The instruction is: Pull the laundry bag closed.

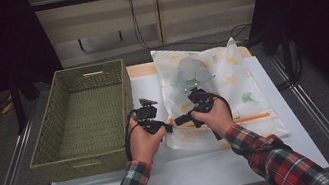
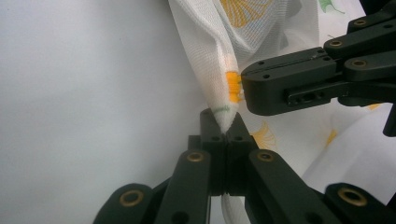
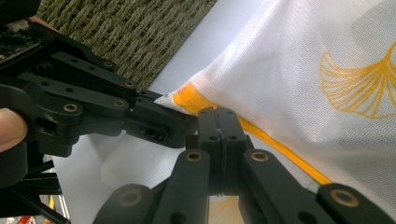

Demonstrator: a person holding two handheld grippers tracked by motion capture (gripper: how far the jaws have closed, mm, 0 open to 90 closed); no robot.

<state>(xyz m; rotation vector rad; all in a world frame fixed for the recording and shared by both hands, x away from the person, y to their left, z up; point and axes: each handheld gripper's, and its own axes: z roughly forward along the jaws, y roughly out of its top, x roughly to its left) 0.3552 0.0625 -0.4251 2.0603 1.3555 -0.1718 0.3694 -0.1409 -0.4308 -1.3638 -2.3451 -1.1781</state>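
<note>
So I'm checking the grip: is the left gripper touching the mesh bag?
Touching. In the left gripper view, the left gripper has its jaws shut on a corner of the mesh bag.

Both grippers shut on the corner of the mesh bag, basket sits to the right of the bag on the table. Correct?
Not quite: the wicker basket sits to the left of the mesh bag, as the high view shows. The rest holds: the left gripper and the right gripper are both shut on the bag's corner by the orange zip.
</note>
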